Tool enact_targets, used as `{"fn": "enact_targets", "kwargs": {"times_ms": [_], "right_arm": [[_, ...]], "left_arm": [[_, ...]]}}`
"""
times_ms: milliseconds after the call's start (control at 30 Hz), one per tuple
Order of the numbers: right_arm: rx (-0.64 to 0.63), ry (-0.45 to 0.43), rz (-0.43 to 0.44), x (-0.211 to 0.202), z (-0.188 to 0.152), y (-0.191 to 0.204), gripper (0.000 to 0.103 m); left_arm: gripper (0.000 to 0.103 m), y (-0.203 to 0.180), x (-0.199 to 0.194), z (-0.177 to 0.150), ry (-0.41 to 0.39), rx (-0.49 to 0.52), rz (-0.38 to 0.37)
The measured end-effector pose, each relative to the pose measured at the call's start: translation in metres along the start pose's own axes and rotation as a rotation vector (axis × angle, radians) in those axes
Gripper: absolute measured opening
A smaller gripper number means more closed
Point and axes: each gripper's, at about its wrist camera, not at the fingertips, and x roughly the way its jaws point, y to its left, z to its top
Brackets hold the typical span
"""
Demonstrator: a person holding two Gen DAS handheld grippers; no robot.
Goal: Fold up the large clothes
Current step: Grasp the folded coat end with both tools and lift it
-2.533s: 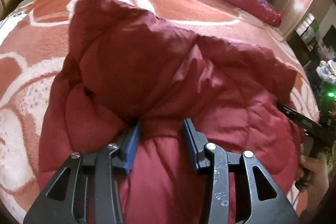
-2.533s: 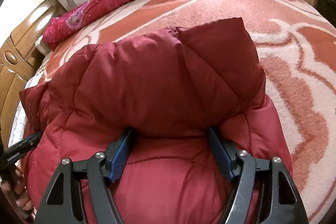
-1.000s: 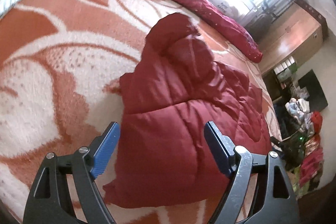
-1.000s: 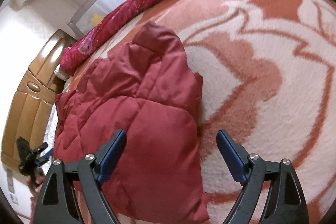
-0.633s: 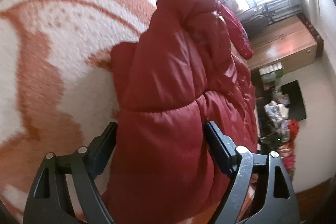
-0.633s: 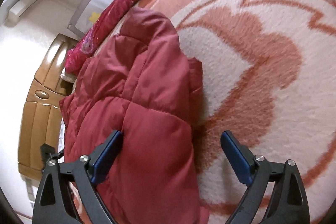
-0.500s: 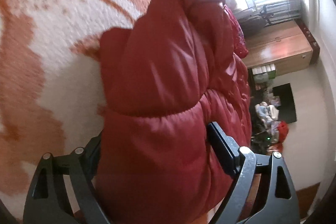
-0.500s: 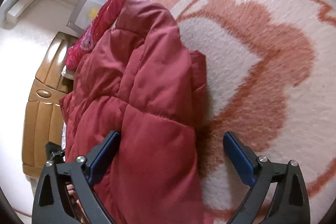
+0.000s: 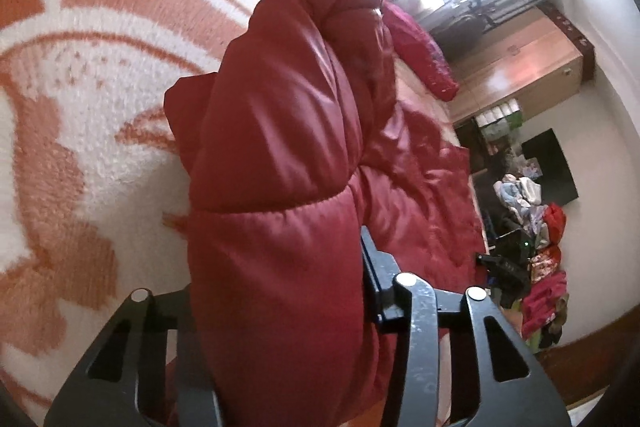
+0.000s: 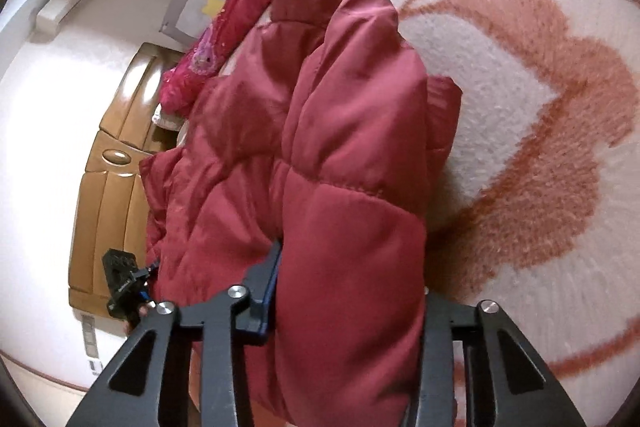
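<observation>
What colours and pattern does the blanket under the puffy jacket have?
Fuzzy blanket: orange and white, with large curving shapes; clearest in the right wrist view.

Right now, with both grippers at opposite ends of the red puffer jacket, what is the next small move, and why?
Probably lift both ends together. The left gripper and right gripper have just been closing, each pinching a padded edge of the jacket, which lies bunched on the blanket.
</observation>
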Motion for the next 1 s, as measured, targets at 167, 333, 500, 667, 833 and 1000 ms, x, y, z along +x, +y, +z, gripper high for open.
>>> {"fn": "enact_targets", "kwargs": {"times_ms": [167,333,500,667,833,1000], "right_arm": [[-0.048,-0.014,0.033,-0.022,-0.018,0.024,0.034],[-0.1,-0.013,0.059,-0.05,-0.06,0.047,0.033],[-0.123,-0.004,0.078,-0.076,-0.117,0.06,0.032],[-0.1,0.002,0.097,-0.098,-0.177,0.06,0.033],[-0.086,0.016,0.11,-0.11,-0.217,0.056,0.033],[-0.088,0.031,0.105,-0.105,-0.229,0.051,0.033]], "left_arm": [[0.039,-0.018,-0.036,-0.017,-0.03,0.039,-0.046],[0.038,-0.015,-0.08,-0.05,-0.031,0.054,-0.067],[0.038,-0.012,-0.123,-0.097,-0.038,0.051,-0.085],[0.038,-0.005,-0.151,-0.141,-0.024,0.036,-0.089],[0.038,0.001,-0.171,-0.173,-0.025,0.052,-0.087],[0.038,0.017,-0.171,-0.188,-0.021,0.047,-0.051]]}}
